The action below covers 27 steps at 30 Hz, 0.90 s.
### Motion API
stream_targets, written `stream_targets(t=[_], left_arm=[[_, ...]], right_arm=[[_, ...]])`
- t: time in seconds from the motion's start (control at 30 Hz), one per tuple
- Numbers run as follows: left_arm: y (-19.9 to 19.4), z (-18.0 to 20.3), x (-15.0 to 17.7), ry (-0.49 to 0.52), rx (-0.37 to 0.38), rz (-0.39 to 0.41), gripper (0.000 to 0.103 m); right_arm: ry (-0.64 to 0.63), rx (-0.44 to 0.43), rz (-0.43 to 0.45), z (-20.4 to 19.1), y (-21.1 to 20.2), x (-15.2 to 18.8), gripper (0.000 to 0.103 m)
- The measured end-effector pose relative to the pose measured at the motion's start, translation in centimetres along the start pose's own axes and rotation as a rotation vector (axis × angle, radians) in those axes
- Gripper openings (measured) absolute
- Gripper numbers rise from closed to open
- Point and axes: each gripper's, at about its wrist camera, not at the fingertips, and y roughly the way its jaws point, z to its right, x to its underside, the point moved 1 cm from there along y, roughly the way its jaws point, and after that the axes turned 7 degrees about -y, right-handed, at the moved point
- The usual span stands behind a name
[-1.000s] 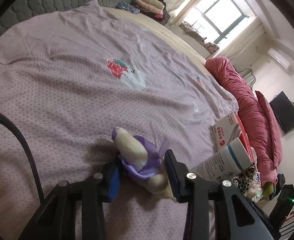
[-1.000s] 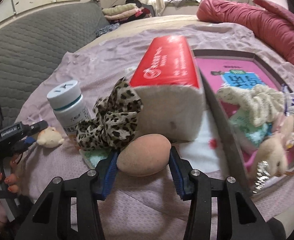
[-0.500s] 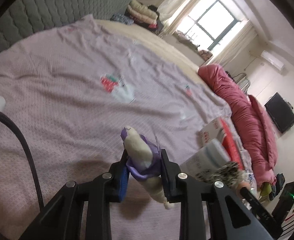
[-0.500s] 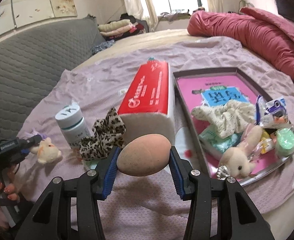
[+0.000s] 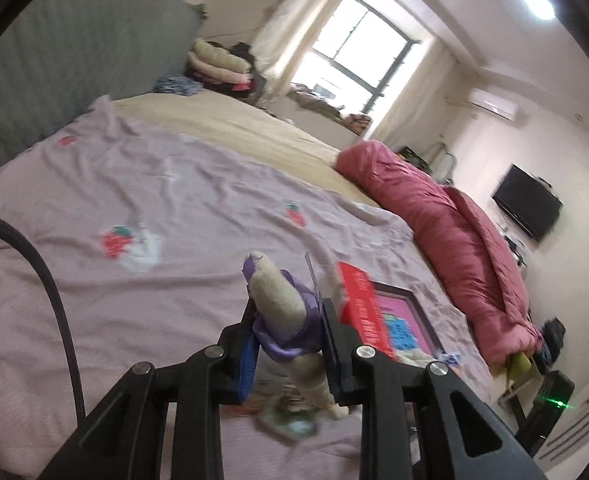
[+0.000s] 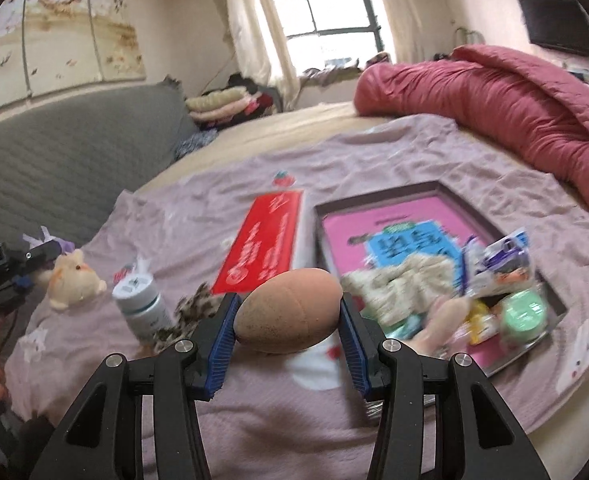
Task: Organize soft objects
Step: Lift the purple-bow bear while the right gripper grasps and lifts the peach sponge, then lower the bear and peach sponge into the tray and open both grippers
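Left gripper (image 5: 288, 344): black frame, blue ribbed pads; its fingers (image 5: 247, 360) had just been closing and stood clamped on the plush toy (image 5: 280, 300), held clear above the bed sheet (image 5: 134, 184).
Plush toy: one, cream and fuzzy, long and rounded, wrapped in shiny purple fabric; one end stuck up past the fingers, the other hung below them.
Right gripper (image 6: 288, 320): same build; fingers (image 6: 222, 332) clamped on the sponge egg (image 6: 288, 316), lifted off the sheet.
Sponge egg: one, tan, matte, smooth, egg-shaped, lying crosswise between the pads.
Bed sheet: lilac, finely textured, wrinkled, printed with strawberries; the stretch toward the grey quilted headboard (image 6: 54, 140) lay open.
Tray (image 6: 422, 196): one, shallow, rectangular, dark-rimmed, pink printed floor; it sat near the bed's foot-side edge, beside the red quilt (image 6: 514, 92). Its far half was bare; the near half was crowded with a cream knitted scrunchie (image 6: 406, 276), a green round tub (image 6: 522, 312) and wrappers, blurred.
Tissue pack (image 6: 270, 236): one, long, red-topped block, just beside the tray's left rim.
Bottle (image 6: 142, 304): one, white plastic cylinder, upright, left of the tissue pack.
Leopard scrunchie (image 6: 190, 308): one, spotted fabric, between bottle and tissue pack.
Red quilt: one, puffy, rolled along the bed's far side.
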Motion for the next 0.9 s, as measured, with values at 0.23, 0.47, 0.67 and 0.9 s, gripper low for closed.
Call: stream_targets(t=[0.23,0.47,0.67,0.9], left_arm=[[2.7,7.0,1.9,0.086,0.070,-0.070,0.028],[5.5,13.1,4.6,0.175,0.130,-0.132,0.028],[8.8,17.5,7.3,0.224,0.167,-0.191,0.028],[14.0,20.9,10.6,0.278,0.171,-0.311,0.028]], right_arm=[[0.125,0.080,0.047,5.1,-1.0,-0.4,0.050],[0.251,0.179,0.066,11.2,-1.4,0.2,0.050],[0.306,0.207,0.078,14.0,-1.7,0.8,0.050],[0.300,0.206,0.078,14.0,-1.3,0.6,0.050]])
